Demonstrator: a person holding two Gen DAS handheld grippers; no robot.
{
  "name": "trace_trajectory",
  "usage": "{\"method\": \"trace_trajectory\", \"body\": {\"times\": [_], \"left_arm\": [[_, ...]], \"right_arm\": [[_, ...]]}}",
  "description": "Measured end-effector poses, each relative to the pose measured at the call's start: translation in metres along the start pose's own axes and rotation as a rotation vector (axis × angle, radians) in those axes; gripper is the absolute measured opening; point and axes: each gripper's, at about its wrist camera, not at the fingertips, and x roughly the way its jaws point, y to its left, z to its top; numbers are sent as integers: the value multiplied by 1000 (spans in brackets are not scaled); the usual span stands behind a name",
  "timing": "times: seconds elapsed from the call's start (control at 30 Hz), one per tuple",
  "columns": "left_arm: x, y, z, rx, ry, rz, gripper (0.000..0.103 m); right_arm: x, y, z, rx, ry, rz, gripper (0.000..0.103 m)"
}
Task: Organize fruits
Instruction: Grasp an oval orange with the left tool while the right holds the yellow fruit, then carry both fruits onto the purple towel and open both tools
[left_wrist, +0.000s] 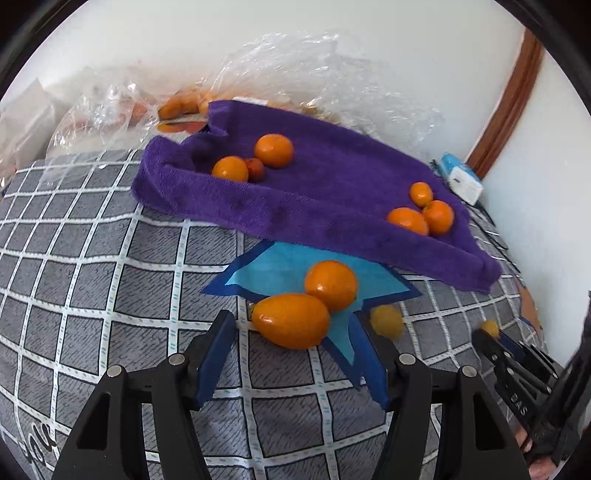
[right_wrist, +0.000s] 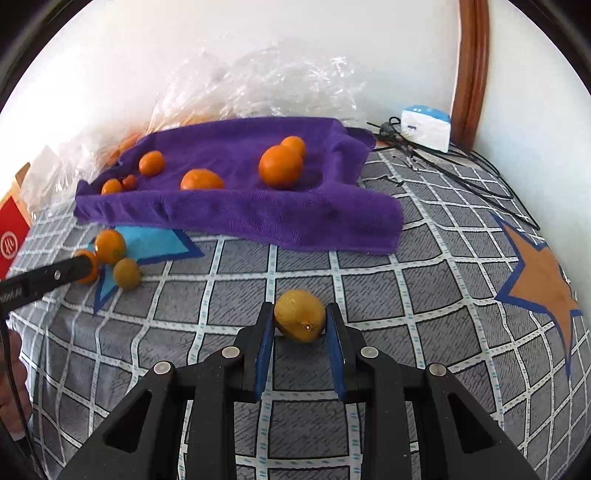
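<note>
Right gripper (right_wrist: 300, 325) low over the grey checked bedspread (right_wrist: 369, 280), fingers closed in on a yellow-orange fruit (right_wrist: 300, 314), blue pads touching it on both sides. Whether lifted or resting on the cloth: cannot tell.

Left gripper (left_wrist: 291, 354) spread wide, holding nothing. Just beyond its tips an oval orange fruit (left_wrist: 291, 320) lying against a rounder orange fruit (left_wrist: 330, 284), both on the blue star patch (left_wrist: 280, 269) sewn into the bedspread. A third, paler fruit (left_wrist: 387, 320), blurred, just right of the star's near point, beside the left gripper's right finger.

Farther back, a purple towel (left_wrist: 332, 199) rumpled across the bedspread, its near edge overlapping the blue star. On the towel's far left: two orange fruits (left_wrist: 274, 150) with a small dark red fruit (left_wrist: 255, 169) between them. On its right: a cluster of three orange fruits (left_wrist: 421, 214), touching.

Beyond the towel against the white wall, crumpled clear plastic bags (left_wrist: 295, 66) with more orange fruit partly visible inside. Far right, a blue-and-white tissue pack (right_wrist: 426, 127) with black cables (right_wrist: 461, 173) trailing from beside it. An orange star patch (right_wrist: 543, 280) on the bedspread at right, well apart from the towel. A red box (right_wrist: 11, 236) at the left edge.
</note>
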Motion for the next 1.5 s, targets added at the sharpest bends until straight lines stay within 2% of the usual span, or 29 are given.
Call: {"method": "trace_trajectory", "body": {"times": [0.07,0.1,0.17,0.3,0.53,0.67,0.93,1.23,1.5], "left_arm": [[1,-1,0,-6,-25,10,56],[2,-1,0,-10,-32,22,48],[4,-2,0,-3,-35,46,42],[-1,-2,0,-13,-27,57,42],[-28,0,1,-72,-59,102,42],[-41,2,1,-98,-78,139,42],[-65,4,6,-179,-128,165,42],[-93,10,6,-213,-170,158,42],[-114,25,18,-178,-185,121,42]], "right_arm": [[0,4,-1,-19,0,5,27],[0,5,-1,-25,-1,17,27],[0,4,0,-25,-1,20,27],[0,1,-1,-13,0,34,27],[3,1,7,-25,63,80,27],[-10,2,18,-23,52,128,27],[-32,13,35,-88,21,184,27],[-52,18,49,-91,-9,190,27],[-68,25,56,-30,-38,154,27]]}}
